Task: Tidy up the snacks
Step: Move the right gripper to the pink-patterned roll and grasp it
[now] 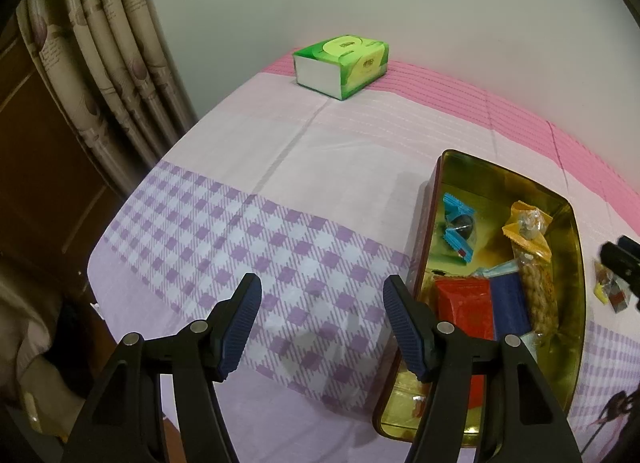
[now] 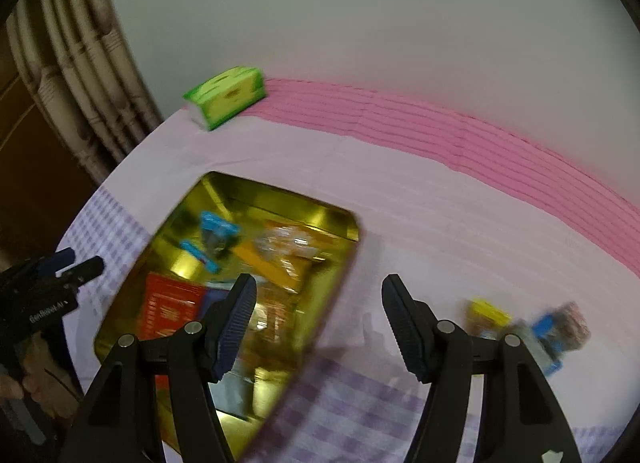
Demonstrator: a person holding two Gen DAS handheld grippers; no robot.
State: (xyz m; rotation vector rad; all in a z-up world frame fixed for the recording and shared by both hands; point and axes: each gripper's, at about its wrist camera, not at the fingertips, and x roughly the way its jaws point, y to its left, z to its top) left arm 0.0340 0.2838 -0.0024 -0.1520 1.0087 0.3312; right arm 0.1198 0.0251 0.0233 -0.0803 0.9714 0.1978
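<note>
An open gold tin lies on the cloth at the right in the left wrist view. It holds a blue-wrapped candy, a yellow bag of peanuts, a red packet and a dark blue packet. My left gripper hangs open over the checked cloth just left of the tin, with nothing between its fingers. The right wrist view is blurred. There my right gripper stands open and empty above the tin's right edge. Loose snacks, one yellow and one blue, lie on the cloth to its right.
A green tissue pack sits at the table's far edge by the wall. Curtains hang at the left, past the table's edge. The right gripper shows at the far right above small wrapped snacks. The left gripper shows at the left, held by a hand.
</note>
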